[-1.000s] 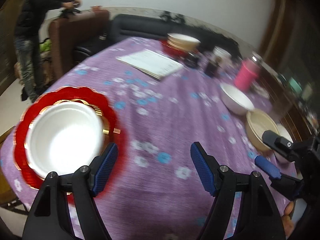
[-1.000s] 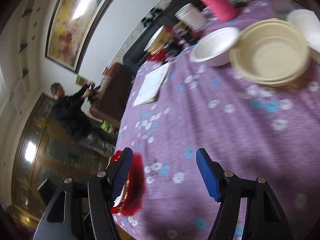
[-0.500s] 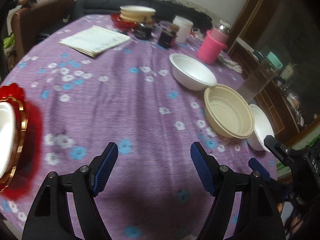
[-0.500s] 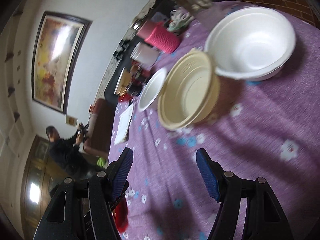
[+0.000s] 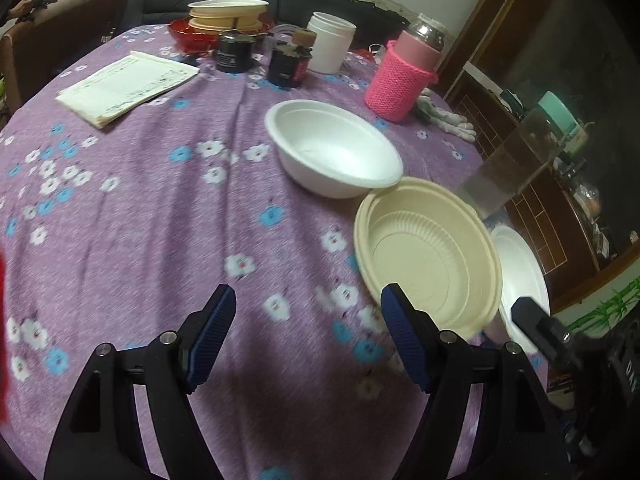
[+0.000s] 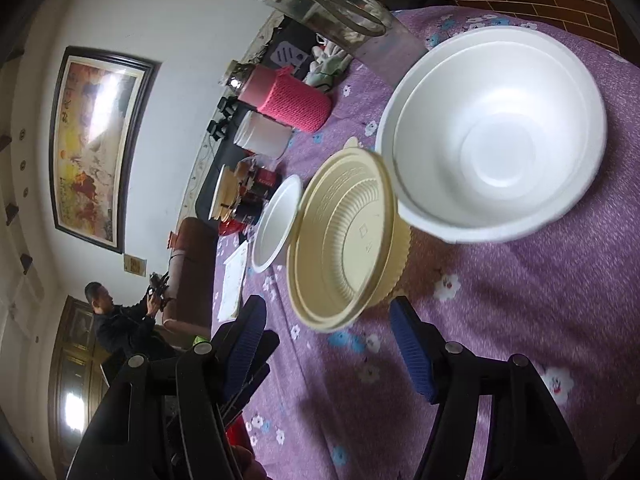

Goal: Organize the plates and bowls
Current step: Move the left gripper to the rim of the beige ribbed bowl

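Near the table's right edge sit 3 bowls in a row on the purple cloth (image 5: 160, 208): a white foam bowl (image 5: 334, 152) farthest in, a cream bowl (image 5: 426, 256) touching its rim, and a 2nd white bowl (image 6: 496, 136) just beyond the cream one, nearest the edge. I judge all 3 to be light and thin-walled; the foam ones look soft enough to dent or crack under a hard squeeze, and the ribbed cream bowl looks like stiffer plastic, perhaps a little slick. I would take any of them by the rim, 1 finger inside and 1 outside, with gentle pressure.

My left gripper (image 5: 308, 332) hovers low over the cloth, jaws spread wide and holding nothing, its right finger just short of the cream bowl's near rim. My right gripper (image 6: 328, 344) is rolled sideways, also spread and empty, pointing at the cream bowl with the white bowl just past it.

Farther off stand a pink-sleeved bottle (image 5: 404, 80), a white tub (image 5: 330, 44), 2 dark jars (image 5: 286, 60), papers (image 5: 128, 84) and a stack of plates (image 5: 228, 14).
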The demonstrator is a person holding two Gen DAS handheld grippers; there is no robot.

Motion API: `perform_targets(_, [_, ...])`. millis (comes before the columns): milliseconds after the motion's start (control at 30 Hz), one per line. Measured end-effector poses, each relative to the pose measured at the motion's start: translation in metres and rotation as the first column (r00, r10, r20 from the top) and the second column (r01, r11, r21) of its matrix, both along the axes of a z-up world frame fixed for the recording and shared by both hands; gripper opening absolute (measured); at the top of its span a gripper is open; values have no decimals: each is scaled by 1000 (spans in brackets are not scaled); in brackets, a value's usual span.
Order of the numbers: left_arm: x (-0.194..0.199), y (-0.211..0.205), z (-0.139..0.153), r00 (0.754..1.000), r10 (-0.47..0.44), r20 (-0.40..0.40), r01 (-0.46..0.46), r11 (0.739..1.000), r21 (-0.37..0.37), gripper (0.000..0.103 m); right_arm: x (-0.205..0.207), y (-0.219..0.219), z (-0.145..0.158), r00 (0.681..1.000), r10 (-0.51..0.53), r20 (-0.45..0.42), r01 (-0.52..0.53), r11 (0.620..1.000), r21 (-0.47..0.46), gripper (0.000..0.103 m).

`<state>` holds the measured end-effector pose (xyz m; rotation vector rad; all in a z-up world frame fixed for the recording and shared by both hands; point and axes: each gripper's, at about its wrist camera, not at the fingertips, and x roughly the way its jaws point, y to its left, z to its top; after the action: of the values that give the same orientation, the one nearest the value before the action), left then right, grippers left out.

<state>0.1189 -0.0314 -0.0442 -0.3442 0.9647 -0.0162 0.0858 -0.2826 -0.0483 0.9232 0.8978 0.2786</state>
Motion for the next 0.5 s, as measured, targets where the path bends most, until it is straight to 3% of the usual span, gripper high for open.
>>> perform_targets(500, [43,-23,-26,999,1,-47,-1,1000,7,74,35,6,-18,998,-33,-49,31,998,-49,53])
